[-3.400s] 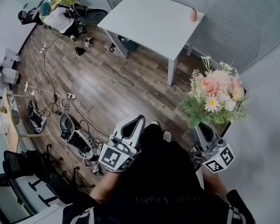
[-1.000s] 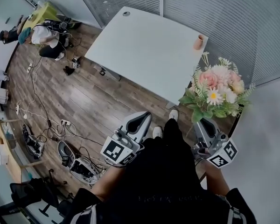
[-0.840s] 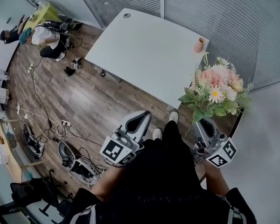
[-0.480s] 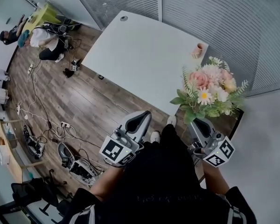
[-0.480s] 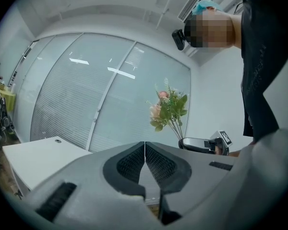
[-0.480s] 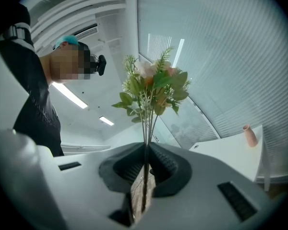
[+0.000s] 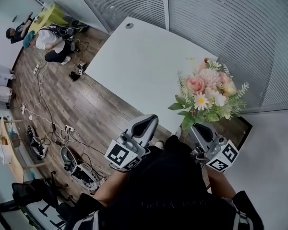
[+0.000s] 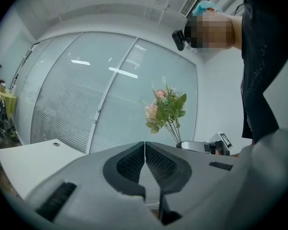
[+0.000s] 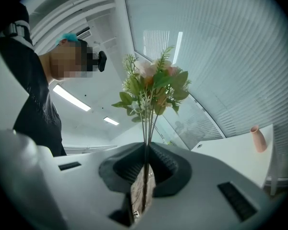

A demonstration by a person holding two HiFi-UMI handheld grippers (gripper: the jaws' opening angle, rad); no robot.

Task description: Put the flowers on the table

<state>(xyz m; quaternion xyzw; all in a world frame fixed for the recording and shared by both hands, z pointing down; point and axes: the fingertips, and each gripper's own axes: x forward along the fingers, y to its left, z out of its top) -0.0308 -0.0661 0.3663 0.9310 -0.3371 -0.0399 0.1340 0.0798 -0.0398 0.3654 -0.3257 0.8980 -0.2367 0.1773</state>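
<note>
The right gripper [image 9: 145,150] has its fingers shut tight on the thin green stems of the flowers [image 9: 151,87]. The bunch is up in the air, near the right side of the white bench [image 7: 134,61], and not on it yet. The left gripper [image 8: 145,145] has its fingers pressed together with nothing in them.

The stems are thin and smooth, like wire, and the top is big and bushy. So the bunch could tip or slip if the gripper leans over. If it is let go too near the edge, it may roll off onto the wood floor [image 7: 86,104]. It could also bump the small pink vase [image 9: 258,139], which is tall and narrow and may fall.

The petals look soft, pink and cream. The leaves are flat and green. The bench is flat, smooth and plain, with round corners.
</note>
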